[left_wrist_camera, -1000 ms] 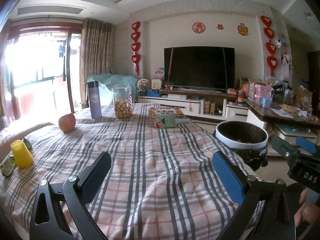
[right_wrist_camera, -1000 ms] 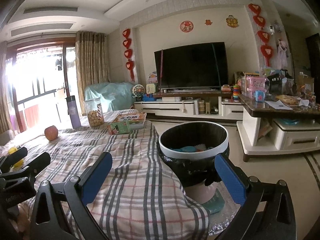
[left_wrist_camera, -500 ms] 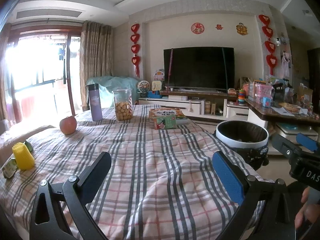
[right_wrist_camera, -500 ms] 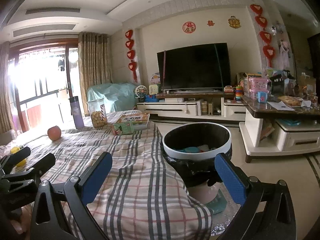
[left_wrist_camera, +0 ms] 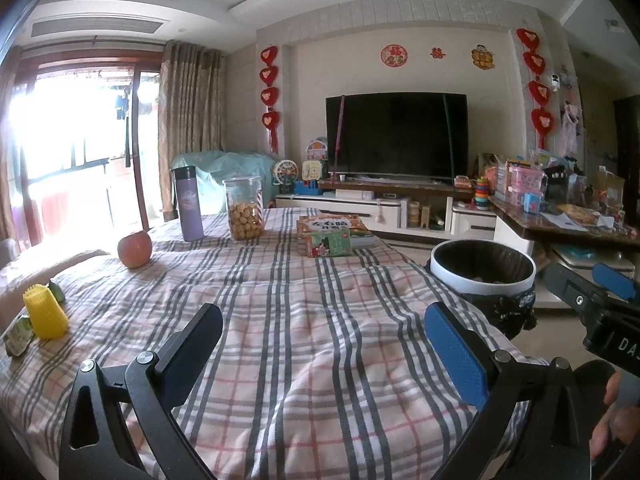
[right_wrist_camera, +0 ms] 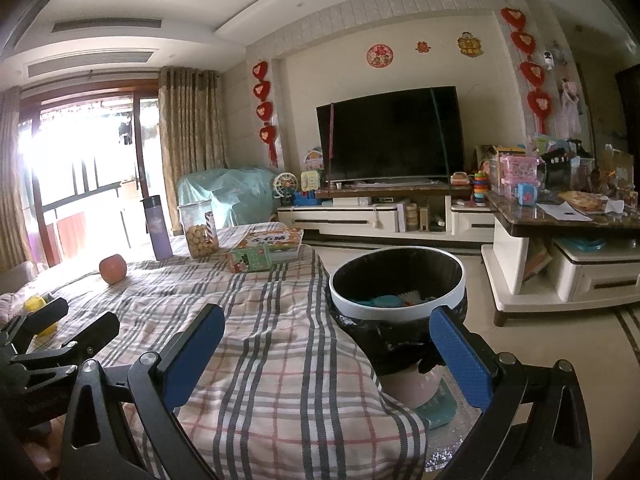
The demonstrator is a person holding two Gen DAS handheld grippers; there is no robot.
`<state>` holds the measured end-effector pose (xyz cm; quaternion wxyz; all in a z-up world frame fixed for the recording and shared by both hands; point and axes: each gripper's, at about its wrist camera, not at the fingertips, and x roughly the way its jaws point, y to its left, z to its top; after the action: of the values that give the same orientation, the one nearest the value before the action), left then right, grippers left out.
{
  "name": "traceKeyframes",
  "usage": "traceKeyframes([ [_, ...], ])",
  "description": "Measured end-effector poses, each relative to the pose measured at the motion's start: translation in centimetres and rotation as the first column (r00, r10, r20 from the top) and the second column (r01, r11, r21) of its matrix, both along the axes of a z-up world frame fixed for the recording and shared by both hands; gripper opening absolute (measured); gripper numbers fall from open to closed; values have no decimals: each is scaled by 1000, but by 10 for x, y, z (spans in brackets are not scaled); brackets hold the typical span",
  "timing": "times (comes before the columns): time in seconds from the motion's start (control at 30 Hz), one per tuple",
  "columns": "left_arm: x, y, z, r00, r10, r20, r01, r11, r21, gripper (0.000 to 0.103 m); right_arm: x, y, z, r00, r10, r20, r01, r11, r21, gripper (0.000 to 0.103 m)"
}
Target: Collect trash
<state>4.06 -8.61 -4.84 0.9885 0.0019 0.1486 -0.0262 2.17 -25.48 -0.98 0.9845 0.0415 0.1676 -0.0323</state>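
Observation:
A round trash bin (right_wrist_camera: 398, 280) with a white rim and black liner stands on the floor at the table's right edge, with blue and white scraps inside; it also shows in the left wrist view (left_wrist_camera: 484, 266). A yellow ribbed cup (left_wrist_camera: 45, 316) and small green wrappers (left_wrist_camera: 16, 336) lie at the table's left edge. My left gripper (left_wrist_camera: 324, 354) is open and empty above the plaid tablecloth (left_wrist_camera: 304, 320). My right gripper (right_wrist_camera: 326, 354) is open and empty, near the table's right edge and in front of the bin.
At the far end of the table stand an apple (left_wrist_camera: 135, 249), a purple bottle (left_wrist_camera: 188, 208), a jar of snacks (left_wrist_camera: 244, 208) and a stack of books (left_wrist_camera: 336, 234). A TV unit (right_wrist_camera: 384, 216) and a cluttered side counter (right_wrist_camera: 560, 216) lie beyond.
Both grippers have drifted slightly, so the views shift a little. Both stay open and empty; nothing on the table has moved.

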Motion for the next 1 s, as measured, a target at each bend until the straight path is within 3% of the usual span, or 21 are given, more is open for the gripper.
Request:
traceKeyframes([
  [1.0,0,-1,-2,1000,-4,-6,4,1000,-5,102,0,4,2,1000,6,3,-6,1000,7,103],
])
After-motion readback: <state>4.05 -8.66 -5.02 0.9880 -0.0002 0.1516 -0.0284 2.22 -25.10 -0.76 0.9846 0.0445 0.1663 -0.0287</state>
